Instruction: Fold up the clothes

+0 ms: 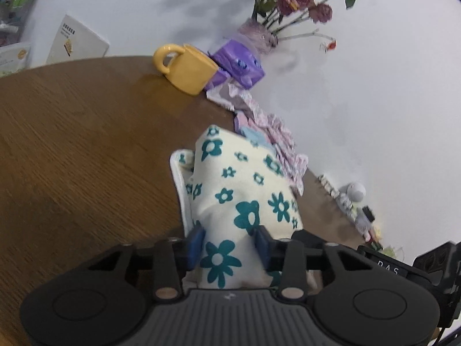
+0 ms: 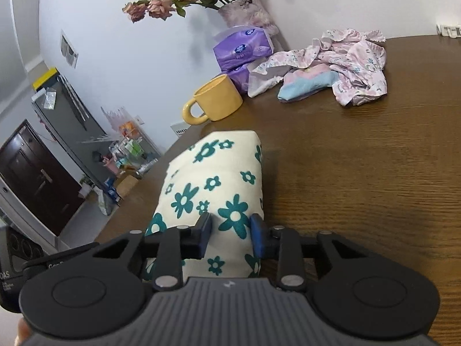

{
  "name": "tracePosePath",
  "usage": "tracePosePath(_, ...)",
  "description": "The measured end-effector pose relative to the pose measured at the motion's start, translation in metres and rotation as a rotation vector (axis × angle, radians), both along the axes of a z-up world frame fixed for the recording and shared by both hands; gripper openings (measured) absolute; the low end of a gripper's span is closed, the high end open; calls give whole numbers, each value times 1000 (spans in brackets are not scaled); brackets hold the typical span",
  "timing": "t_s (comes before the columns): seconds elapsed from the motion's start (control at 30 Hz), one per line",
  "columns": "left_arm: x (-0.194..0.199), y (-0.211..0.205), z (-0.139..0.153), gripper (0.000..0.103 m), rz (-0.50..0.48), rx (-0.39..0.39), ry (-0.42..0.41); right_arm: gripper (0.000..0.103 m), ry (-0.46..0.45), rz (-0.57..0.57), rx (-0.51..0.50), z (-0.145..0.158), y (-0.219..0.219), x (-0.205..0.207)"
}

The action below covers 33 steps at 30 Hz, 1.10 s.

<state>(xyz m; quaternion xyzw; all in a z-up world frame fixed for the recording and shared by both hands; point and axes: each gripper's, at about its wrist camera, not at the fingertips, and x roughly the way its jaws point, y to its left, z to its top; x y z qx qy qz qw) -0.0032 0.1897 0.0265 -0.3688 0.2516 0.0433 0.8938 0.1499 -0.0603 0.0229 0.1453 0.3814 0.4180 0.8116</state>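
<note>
Cream cloth printed with teal flowers [image 1: 239,190] sits bunched between both grippers above the brown wooden table [image 1: 80,150]. Seen from the left wrist, the left gripper [image 1: 230,245] has its two blue-padded fingers [image 1: 196,242] pressed into the fabric from either side, so it is clamped on the flowered cloth; a white inner edge of the cloth shows at the left of the fold. From the right wrist, the right gripper [image 2: 232,233] pinches the same flowered cloth [image 2: 213,178] in the same way, with the blue fingers [image 2: 256,236] sunk into the material, which lies as a thick folded bundle running away from the camera toward the table's far edge.

Farther back on the table stands a yellow mug [image 2: 214,101] with its handle turned to the left in the right wrist view. Just behind it are purple tissue packs [image 2: 242,47], and beside those a crumpled heap of pink patterned clothes [image 2: 348,66] with a light blue piece [image 2: 305,85] tucked into it. A vase of dried pink flowers [image 2: 173,0] stands against the white wall [image 2: 129,57]. At the far left of the right wrist view a dark door [image 2: 34,178] and a grey cabinet [image 2: 72,127] can be seen
</note>
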Motion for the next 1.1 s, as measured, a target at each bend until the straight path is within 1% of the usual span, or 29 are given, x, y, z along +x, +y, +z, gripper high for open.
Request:
tracePosePath(0.07,3,1,8,59,22,9,-11,34,30,-8,29,2,-3,8)
tracePosePath(0.13,8,3,14,64,47,19,-13,35,64,-18,60,2,-6,18)
tracePosePath(0.17,12,3,16,66,50,18,-10,36,69,-23,61,3,-6,21)
tracePosePath(0.27,28,5,16,67,64,4,29,38,106,-17,58,-1,-2,31)
tracePosePath(0.33,35,4,14,64,73,1,48,38,140,-2,76,-5,0,35)
tracePosePath(0.37,37,2,13,57,75,7,54,38,152,5,84,-7,0,37)
tracePosePath(0.4,38,1,13,54,76,13,55,38,155,6,85,-8,1,39)
tracePosePath(0.47,38,-2,12,47,78,25,56,33,156,12,81,-9,1,40)
tracePosePath(0.5,38,-3,12,45,79,30,55,32,154,16,78,-10,2,40)
tracePosePath(0.57,38,-3,10,40,75,23,54,27,145,19,72,-10,3,38)
tracePosePath(0.7,37,-3,6,36,70,4,51,23,127,19,58,-9,2,34)
tracePosePath(0.77,37,-1,5,35,65,-10,48,24,119,20,48,-8,2,32)
tracePosePath(0.8,36,0,5,36,61,-13,48,27,113,22,41,-7,1,32)
tracePosePath(0.83,36,1,8,41,67,-5,49,29,109,23,36,-5,1,32)
tracePosePath(0.87,37,3,12,50,73,2,50,31,104,22,37,-3,0,34)
tracePosePath(0.9,37,4,15,54,80,10,51,34,98,14,44,-1,-1,36)
tracePosePath(0.93,37,7,19,61,84,19,42,37,87,1,48,2,-2,38)
tracePosePath(0.97,39,9,23,65,86,25,31,39,75,-10,46,5,-2,40)
tracePosePath(1.1,52,18,24,67,83,6,64,40,67,-8,10,11,8,48)
